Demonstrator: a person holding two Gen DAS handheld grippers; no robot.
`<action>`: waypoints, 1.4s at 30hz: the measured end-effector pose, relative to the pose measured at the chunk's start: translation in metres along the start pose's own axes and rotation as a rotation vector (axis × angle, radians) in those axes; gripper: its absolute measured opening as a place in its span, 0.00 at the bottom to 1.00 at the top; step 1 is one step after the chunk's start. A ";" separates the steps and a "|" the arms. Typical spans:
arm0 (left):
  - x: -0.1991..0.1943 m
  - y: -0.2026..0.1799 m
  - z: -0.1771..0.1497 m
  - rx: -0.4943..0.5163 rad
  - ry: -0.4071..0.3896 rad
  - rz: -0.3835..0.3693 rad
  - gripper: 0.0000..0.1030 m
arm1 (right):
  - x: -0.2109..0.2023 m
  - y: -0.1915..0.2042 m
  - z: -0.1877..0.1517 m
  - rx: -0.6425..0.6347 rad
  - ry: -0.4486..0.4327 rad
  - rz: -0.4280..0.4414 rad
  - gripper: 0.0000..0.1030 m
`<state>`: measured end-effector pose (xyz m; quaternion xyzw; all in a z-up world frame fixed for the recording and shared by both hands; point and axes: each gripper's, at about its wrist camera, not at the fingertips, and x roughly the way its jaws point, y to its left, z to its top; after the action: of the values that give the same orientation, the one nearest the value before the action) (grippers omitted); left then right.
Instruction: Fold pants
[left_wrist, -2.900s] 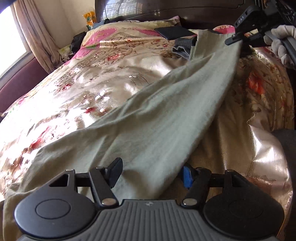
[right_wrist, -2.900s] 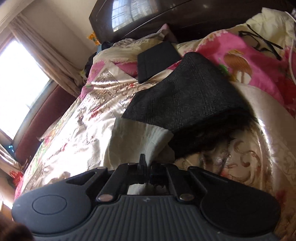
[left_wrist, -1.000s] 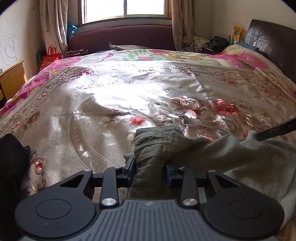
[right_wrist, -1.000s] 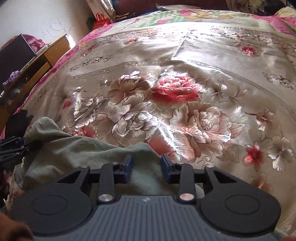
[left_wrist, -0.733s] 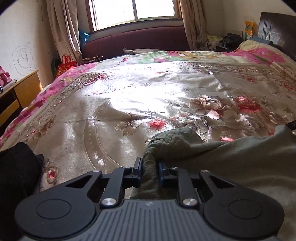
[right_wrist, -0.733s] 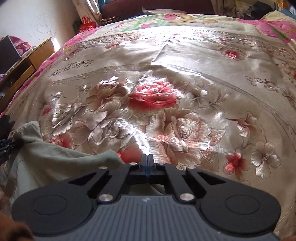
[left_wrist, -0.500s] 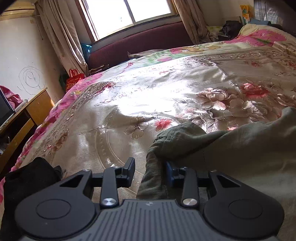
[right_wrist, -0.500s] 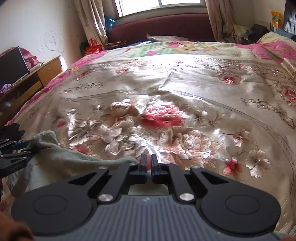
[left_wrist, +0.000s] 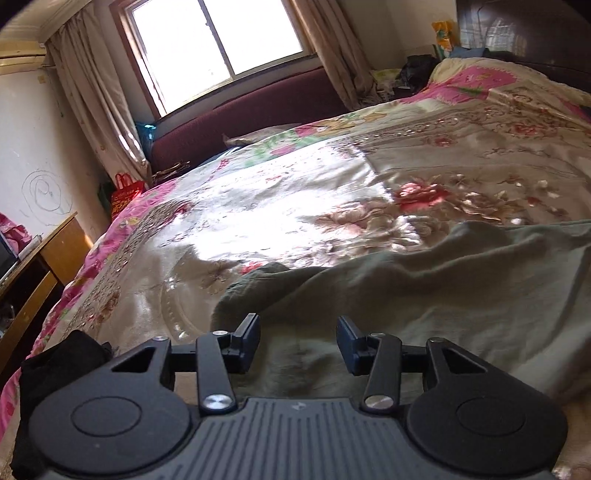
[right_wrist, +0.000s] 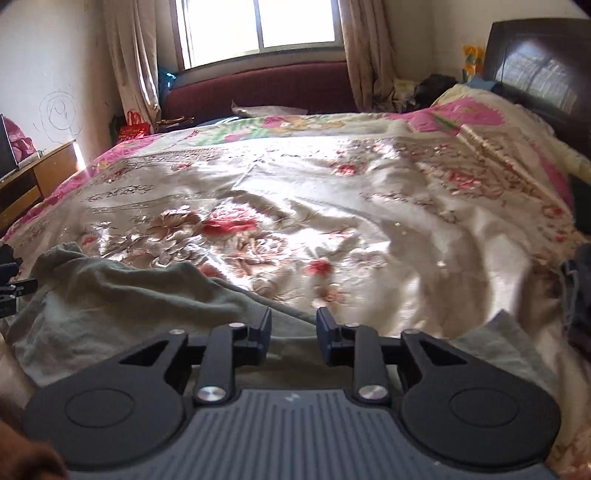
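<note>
Fingers (left_wrist: 246, 338) of left gripper (left_wrist: 297, 341) gaping, gripping nothing | right gripper (right_wrist: 293, 334) standing part-open, empty | pants (left_wrist: 424, 295) edge lying rumpled on bedspread (right_wrist: 369, 206), spreading bare beyond

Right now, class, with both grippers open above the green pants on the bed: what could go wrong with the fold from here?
1. The pants lie rumpled, with a bunched end near the left gripper; folding now would likely trap creases.
2. The bedspread looks glossy, so the cloth may slide when pulled.
3. The right gripper hangs at the fabric's edge, so its next pinch could catch bedspread too.
</note>
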<state>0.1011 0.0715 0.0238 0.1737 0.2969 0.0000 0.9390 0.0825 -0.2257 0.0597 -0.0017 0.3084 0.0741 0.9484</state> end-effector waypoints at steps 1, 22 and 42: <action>-0.004 -0.011 0.002 0.014 -0.011 -0.033 0.58 | -0.014 -0.005 -0.007 -0.047 -0.018 -0.048 0.43; -0.070 -0.173 0.039 0.339 -0.072 -0.392 0.60 | 0.005 -0.083 -0.038 0.100 0.151 -0.038 0.34; -0.047 -0.273 0.044 0.463 0.009 -0.562 0.65 | -0.120 -0.236 -0.049 0.851 -0.220 0.031 0.04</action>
<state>0.0591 -0.2038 -0.0056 0.2935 0.3293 -0.3245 0.8367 -0.0086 -0.4779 0.0797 0.4017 0.2087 -0.0456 0.8905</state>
